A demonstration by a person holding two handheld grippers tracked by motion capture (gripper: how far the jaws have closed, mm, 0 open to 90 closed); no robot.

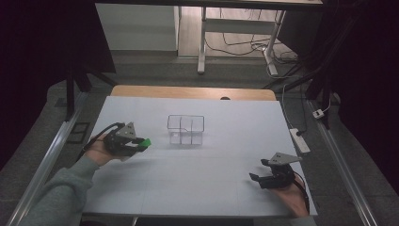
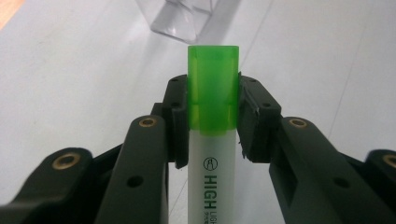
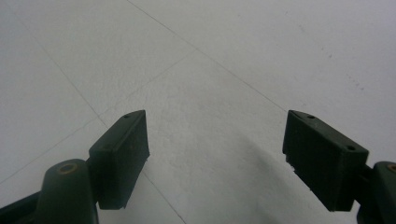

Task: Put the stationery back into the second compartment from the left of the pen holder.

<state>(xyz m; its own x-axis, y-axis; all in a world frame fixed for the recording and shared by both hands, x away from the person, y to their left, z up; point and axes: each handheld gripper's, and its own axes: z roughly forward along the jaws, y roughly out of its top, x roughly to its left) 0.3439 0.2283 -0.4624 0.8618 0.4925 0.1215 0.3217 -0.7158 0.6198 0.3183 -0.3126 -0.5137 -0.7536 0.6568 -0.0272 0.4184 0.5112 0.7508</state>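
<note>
My left gripper (image 1: pixel 139 144) is shut on a highlighter (image 2: pixel 211 154) with a white barrel and a green cap (image 1: pixel 147 141); the jaws clamp it at the cap's base (image 2: pixel 212 100). It is held at the table's left, with the cap pointing toward a clear plastic organizer (image 1: pixel 186 129) with several compartments, a short way to its right. A corner of that organizer (image 2: pixel 182 21) lies just beyond the cap. At the front right of the table, my right gripper (image 1: pixel 259 170) is open, jaws wide apart, with only the white surface between them (image 3: pixel 215 163).
A white sheet (image 1: pixel 197 188) covers the table, with a wooden strip (image 1: pixel 188 92) bare at the far edge. A power strip (image 1: pixel 299 140) lies off the right edge. Desk legs and cables (image 1: pixel 244 44) stand on the floor beyond.
</note>
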